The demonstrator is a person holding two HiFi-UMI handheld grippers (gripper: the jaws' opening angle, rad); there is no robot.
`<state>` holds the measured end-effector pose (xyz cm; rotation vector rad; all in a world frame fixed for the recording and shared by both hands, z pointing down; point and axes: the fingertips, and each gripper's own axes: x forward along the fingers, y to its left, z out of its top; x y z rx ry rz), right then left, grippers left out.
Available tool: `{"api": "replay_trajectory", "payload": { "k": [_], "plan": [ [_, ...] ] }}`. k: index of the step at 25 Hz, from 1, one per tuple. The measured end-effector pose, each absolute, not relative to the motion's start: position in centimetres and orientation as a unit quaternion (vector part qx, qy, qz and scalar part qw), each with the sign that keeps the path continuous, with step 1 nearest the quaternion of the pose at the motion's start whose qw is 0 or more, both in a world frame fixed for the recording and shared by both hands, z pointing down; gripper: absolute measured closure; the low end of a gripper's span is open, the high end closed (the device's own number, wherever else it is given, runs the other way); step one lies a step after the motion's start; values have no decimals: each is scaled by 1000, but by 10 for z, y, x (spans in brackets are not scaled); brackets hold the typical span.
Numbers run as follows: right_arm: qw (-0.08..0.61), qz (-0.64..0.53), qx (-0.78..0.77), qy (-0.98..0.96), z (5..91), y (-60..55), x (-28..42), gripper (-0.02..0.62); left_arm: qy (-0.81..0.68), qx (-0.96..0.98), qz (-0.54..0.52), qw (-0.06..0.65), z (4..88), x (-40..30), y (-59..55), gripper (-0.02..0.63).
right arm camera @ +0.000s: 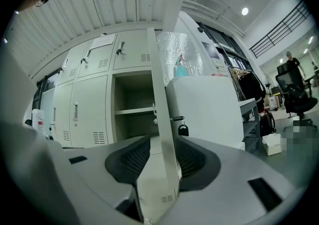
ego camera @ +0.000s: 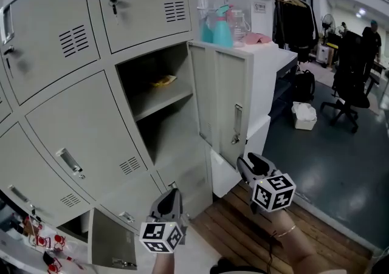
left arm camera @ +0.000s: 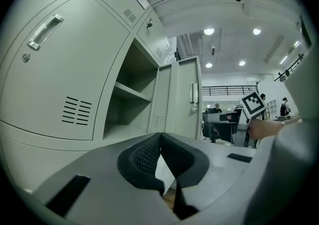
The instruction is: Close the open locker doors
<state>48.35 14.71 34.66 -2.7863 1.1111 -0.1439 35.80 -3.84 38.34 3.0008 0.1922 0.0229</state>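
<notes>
One open locker door [ego camera: 222, 98] stands upright just ahead of right gripper [ego camera: 249, 161], the nearer one, jaws spread astride door's edge w/o pinching; left gripper [ego camera: 172, 194] clenched, empty.

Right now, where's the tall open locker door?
Head view, centre: the door stands swung out to the right of the shelved compartment, its lower corner beside the right gripper.

open locker door [ego camera: 222, 99] jutting out, white counter [ego camera: 273, 57] just behind it
</notes>
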Motion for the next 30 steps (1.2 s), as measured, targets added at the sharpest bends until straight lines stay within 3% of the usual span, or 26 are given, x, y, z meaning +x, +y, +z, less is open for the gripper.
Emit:
{"api": "replay_trajectory", "payload": {
  "k": [10,19,30],
  "plan": [
    [57,-60,-913,399,356,136,504,474,57,996,12,65,385,377,-42,586],
    [17,-45,-888,458,354,104,477,506,30,998,11,62,383,374,-54,586],
    [-13,-25,-857,515,355,35,450,465,-48,997,12,63,386,338,-92,586]
  ]
}}
